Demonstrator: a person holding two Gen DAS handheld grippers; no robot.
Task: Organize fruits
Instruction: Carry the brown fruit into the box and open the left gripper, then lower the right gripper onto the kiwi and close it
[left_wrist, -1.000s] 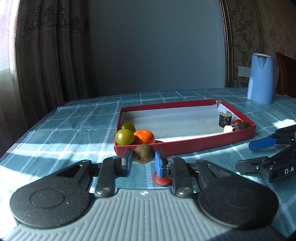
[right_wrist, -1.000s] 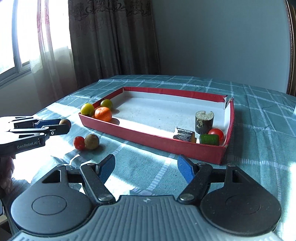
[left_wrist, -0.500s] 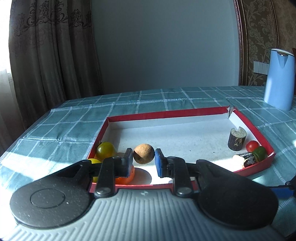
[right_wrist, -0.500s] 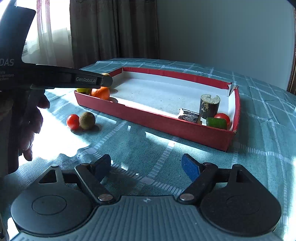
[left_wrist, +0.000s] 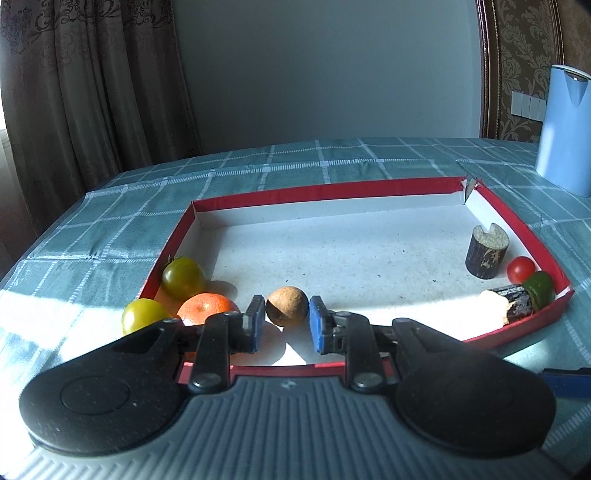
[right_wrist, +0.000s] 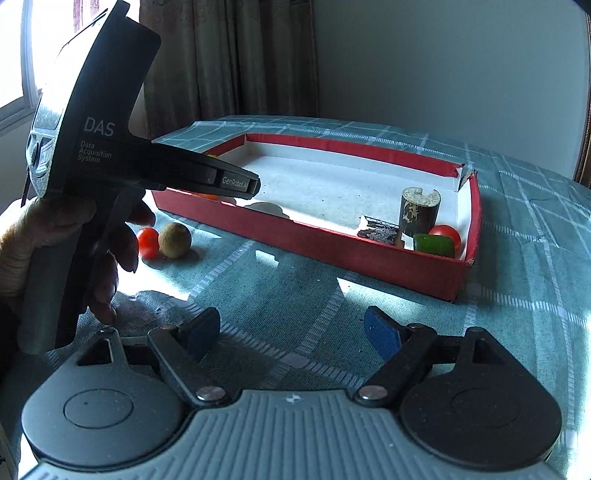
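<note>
The tabletop (left_wrist: 332, 158) is covered in woven teal cloth with a pale check, matt and slightly ribbed; the tray (left_wrist: 332, 190) looks like cardboard, red paper outside, its white floor dull and speckled; the brown fruit (left_wrist: 287, 305) has a rough, dry, matt skin; the orange (left_wrist: 207, 308) is finely pitted; the green tomato (left_wrist: 183, 277) is smooth and glossy; the wooden stub (left_wrist: 487, 255) shows dark bark and a coarse pale cut face; the left tool (left_wrist: 284, 325) has matt, grainy black plastic arms, blue rubbery pads and metal rivets; the jug (left_wrist: 564, 129) is smooth pale-blue plastic; the curtain (left_wrist: 92, 85) is heavy brown fabric.
</note>
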